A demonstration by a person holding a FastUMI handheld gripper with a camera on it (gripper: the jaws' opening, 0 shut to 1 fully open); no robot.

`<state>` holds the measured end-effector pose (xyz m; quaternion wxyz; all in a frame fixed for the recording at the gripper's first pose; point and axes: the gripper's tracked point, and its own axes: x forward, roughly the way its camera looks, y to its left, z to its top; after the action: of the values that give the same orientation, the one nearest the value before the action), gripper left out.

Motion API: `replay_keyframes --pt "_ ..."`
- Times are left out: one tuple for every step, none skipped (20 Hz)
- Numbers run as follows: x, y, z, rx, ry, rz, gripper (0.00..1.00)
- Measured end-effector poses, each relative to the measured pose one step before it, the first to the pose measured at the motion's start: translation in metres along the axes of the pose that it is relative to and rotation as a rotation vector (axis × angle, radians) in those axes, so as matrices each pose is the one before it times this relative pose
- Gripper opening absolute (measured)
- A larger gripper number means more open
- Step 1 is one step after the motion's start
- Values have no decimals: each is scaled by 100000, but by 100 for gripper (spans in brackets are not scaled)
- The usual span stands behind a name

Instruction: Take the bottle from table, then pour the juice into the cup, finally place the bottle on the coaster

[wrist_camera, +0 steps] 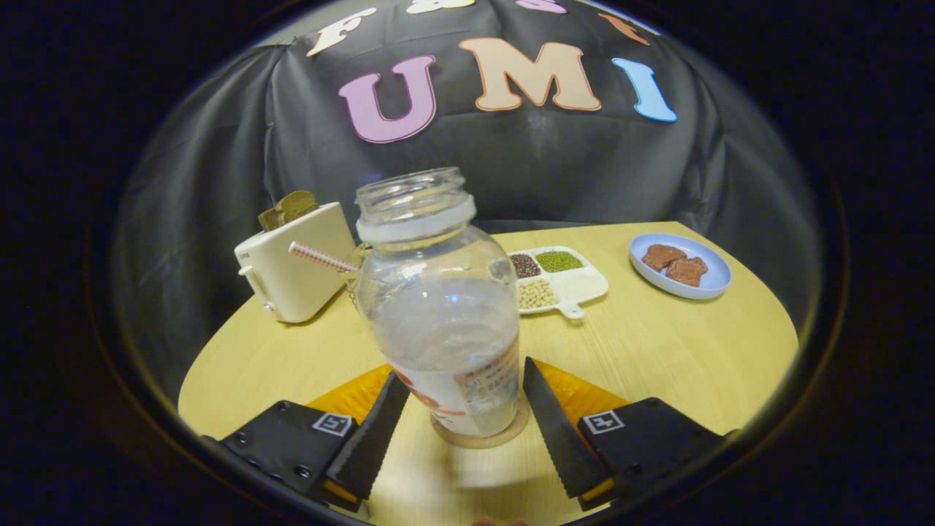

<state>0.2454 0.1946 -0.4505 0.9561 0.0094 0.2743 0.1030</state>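
A clear uncapped bottle stands upright between my fingers, with a little pale liquid low inside and a label near its base. Its base rests on a round coaster on the wooden table. My gripper is shut on the bottle's lower part, one fingertip against each side. Just beyond the bottle, a striped straw sticks out of the cup, which the bottle mostly hides.
A cream toaster with bread in its slot stands beyond the fingers to the left. Beyond the bottle to the right lie a white divided dish of beans and a blue plate with brown pieces.
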Motion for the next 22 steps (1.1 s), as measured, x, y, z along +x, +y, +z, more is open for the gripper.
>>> replay_keyframes --pt "-273 164 -177 -351 570 732 97" --pt "-344 -24 -67 -127 600 284 97" --pt "-388 -126 -16 -165 744 450 97" --pt "-386 -82 -17 -197 507 71 97" --pt "-474 22 63 44 405 28 97" --pt "-529 -40 128 274 214 273 98" --pt "-737 -72 150 267 17 25 98" --pt "-851 -147 249 128 -128 -255 98" --pt "-967 -125 194 236 -141 32 98" --pt "-1106 48 218 290 325 763 98" --pt "-1205 -136 186 450 659 429 98" --pt "-1395 -201 270 547 769 176 98" --pt "-1512 -190 285 497 586 -137 97" --pt "-1559 -258 569 401 -444 -323 97" --pt "-1584 -189 968 574 -1790 49 97" --pt "-1551 -54 1049 748 -2104 497 97" --pt "-1584 9 1027 243 -1779 744 97" --pt "-1446 -102 1128 -10 -1785 198 97" --pt "-1398 -213 1215 -74 -1925 141 97" --pt "-1317 -231 1401 103 -1933 -31 97" --pt "-1220 -212 1130 -167 -1514 11 97" --pt "-1131 -372 1126 -386 -2011 -722 97"
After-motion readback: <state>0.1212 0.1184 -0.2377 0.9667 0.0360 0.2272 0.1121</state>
